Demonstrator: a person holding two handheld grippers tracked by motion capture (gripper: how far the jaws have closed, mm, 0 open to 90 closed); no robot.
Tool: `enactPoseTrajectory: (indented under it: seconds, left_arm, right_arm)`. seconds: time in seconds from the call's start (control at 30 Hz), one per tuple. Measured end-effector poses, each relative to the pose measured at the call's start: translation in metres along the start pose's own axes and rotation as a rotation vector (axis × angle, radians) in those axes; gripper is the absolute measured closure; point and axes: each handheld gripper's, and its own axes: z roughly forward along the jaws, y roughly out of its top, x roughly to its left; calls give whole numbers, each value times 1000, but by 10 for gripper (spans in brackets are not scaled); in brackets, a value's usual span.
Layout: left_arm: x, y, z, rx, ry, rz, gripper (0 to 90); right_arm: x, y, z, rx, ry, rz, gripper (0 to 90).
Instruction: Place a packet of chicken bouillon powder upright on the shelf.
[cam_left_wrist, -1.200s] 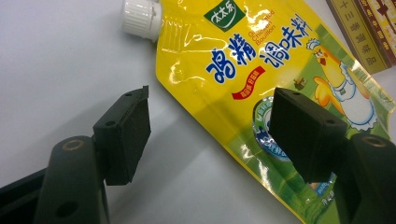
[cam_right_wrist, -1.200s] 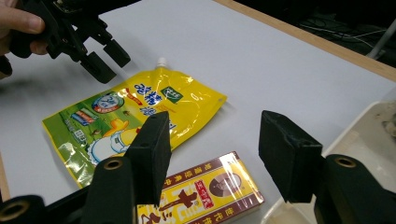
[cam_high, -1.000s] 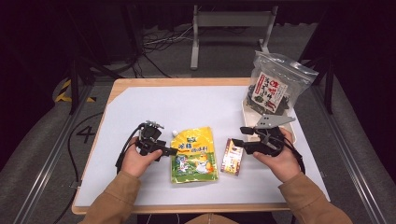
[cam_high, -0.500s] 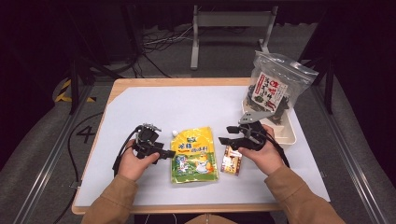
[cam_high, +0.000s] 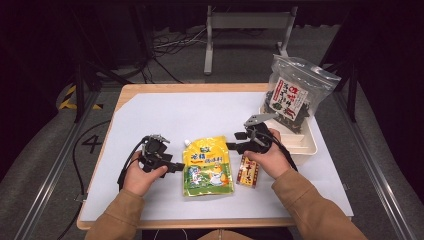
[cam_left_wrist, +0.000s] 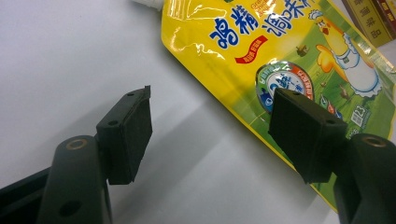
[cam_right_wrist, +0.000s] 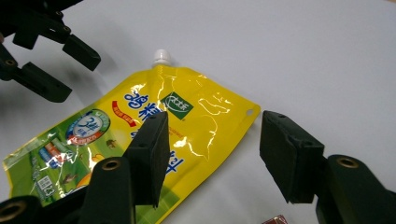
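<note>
A yellow spouted pouch (cam_high: 207, 165) with a cartoon chicken lies flat on the white table cover (cam_high: 200, 115), its white cap toward the far left. My left gripper (cam_high: 175, 167) rests at the pouch's left edge, open; in the left gripper view the pouch (cam_left_wrist: 280, 56) lies under the right jaw, and nothing is between the pads of the gripper (cam_left_wrist: 210, 135). My right gripper (cam_high: 232, 147) hovers open over the pouch's upper right corner. In the right gripper view, the gripper (cam_right_wrist: 215, 154) straddles that edge of the pouch (cam_right_wrist: 140, 130) without touching it.
A small red-brown box (cam_high: 248, 172) lies right of the pouch, under my right hand. A white tray (cam_high: 305, 145) at the right edge holds a tall clear bag of dark seaweed (cam_high: 295, 95). The left gripper (cam_right_wrist: 46, 46) appears at the right gripper view's top left.
My right gripper has moved left and down from beside the box to the pouch's upper right corner. The left gripper has stayed in place. Both stay open.
</note>
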Motion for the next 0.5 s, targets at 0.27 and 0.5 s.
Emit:
enactPoseTrajectory:
  seconds: [0.27,0.5]
  left_arm:
    - [0,0,-2,-12,-3,1,312]
    - [1,0,-3,-15,-6,-1,314]
  right_arm:
    - [-5,7,15,33,-18,5,431]
    - [-14,9,30,61,-23,33,423]
